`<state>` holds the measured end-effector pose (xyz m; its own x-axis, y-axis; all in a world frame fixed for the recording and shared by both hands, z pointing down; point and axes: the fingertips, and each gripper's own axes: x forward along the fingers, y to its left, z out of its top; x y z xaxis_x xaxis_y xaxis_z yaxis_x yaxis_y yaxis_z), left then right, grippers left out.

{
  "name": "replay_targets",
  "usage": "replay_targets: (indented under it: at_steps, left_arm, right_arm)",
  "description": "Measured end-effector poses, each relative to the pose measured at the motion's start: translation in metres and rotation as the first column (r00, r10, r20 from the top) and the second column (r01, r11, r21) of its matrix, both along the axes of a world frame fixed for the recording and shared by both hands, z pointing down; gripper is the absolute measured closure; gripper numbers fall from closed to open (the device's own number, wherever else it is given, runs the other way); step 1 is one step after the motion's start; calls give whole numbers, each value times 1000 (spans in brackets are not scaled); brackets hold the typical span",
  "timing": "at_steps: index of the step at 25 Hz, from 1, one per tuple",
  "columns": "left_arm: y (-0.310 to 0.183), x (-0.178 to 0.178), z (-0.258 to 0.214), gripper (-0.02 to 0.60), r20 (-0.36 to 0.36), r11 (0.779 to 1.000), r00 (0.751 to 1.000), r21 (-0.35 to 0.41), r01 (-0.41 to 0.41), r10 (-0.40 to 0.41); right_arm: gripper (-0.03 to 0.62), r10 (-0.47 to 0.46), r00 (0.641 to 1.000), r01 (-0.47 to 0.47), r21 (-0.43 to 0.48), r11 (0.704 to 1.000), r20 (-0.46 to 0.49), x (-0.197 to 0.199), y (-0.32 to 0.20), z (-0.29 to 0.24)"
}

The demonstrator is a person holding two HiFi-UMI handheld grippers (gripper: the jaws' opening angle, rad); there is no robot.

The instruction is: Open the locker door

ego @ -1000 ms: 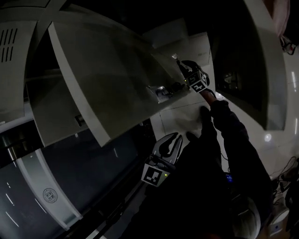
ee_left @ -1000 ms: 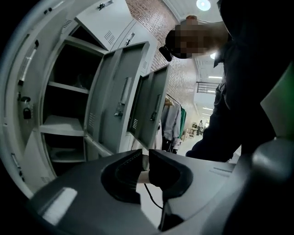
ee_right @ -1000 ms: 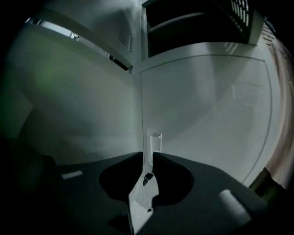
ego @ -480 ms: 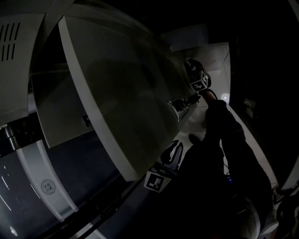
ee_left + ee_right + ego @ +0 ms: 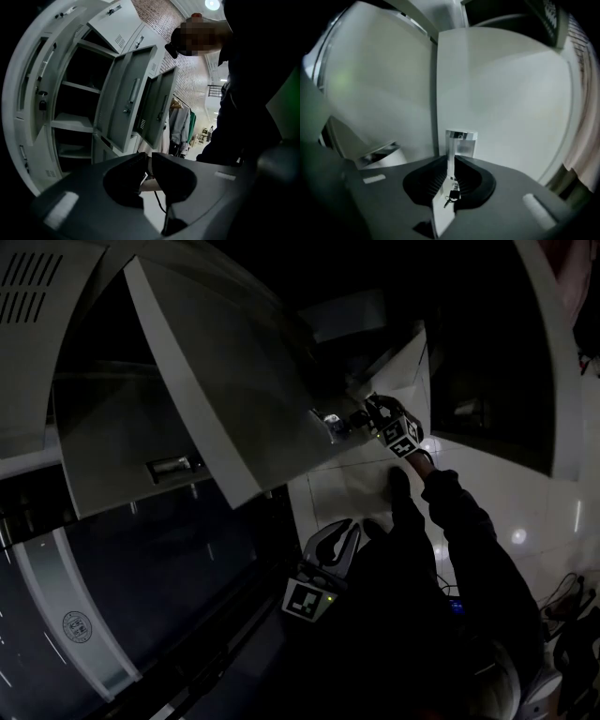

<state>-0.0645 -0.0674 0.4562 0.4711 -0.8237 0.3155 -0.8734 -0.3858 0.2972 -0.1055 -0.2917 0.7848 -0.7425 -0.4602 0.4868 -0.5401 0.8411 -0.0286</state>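
Observation:
The grey locker door stands swung out from its dark compartment in the head view. My right gripper is at the door's free edge, shut on the chrome latch handle. In the right gripper view the door edge and chrome handle run between the jaws of my right gripper, and a small key hangs there. My left gripper hangs low near the person's body, shut on nothing. In its own view the left gripper points away from that door.
More lockers stand with doors open in the left gripper view, with hanging clothes beyond. A darker lower locker front sits under the open one. Pale tiled floor lies below the right arm's dark sleeve.
The door has swung on its hinges with my right gripper staying on its handle edge. The left gripper has stayed low.

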Motion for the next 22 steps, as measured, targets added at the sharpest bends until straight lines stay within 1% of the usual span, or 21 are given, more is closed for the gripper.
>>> replay_targets:
  at_steps: [3,4,7,9,12,15,18,20,22]
  left_arm:
    - [13,12,-2,535,-22,999,999,19,-40,40]
    - [19,15,-3,535,-27,998,998,25,-53,53]
    - [40,25,-6,535,-43,995,995,54,-90,92]
    - [56,29,-9,535,-53,992,993,75,-105,109]
    - [87,27,-14,535,-67,989,992,101,-104,111]
    - [128,16,-22,537,-71,987,992,131,-96,106]
    - [175,0,-26,537,-63,984,994,156,-80,91]
    - [202,-6,-24,537,-59,983,995,173,-67,78]
    - [229,-11,-17,536,-52,985,996,161,-62,72]
  right_arm:
    - [563,20,999,-20,6,1000,-33,42,33,4]
    - [592,40,998,-39,8,999,-43,56,40,3]
    - [592,86,993,-85,10,996,-81,94,58,2]
    - [592,95,990,-93,19,995,-102,108,69,-4]
    - [592,123,986,-119,42,992,-113,113,81,-21]
    - [592,195,979,-193,39,981,-57,108,110,-54]
    - [592,241,968,-243,12,970,63,101,176,-104]
    - [592,222,965,-228,26,973,142,99,232,-147]
    - [592,170,965,-184,53,982,198,97,297,-190]
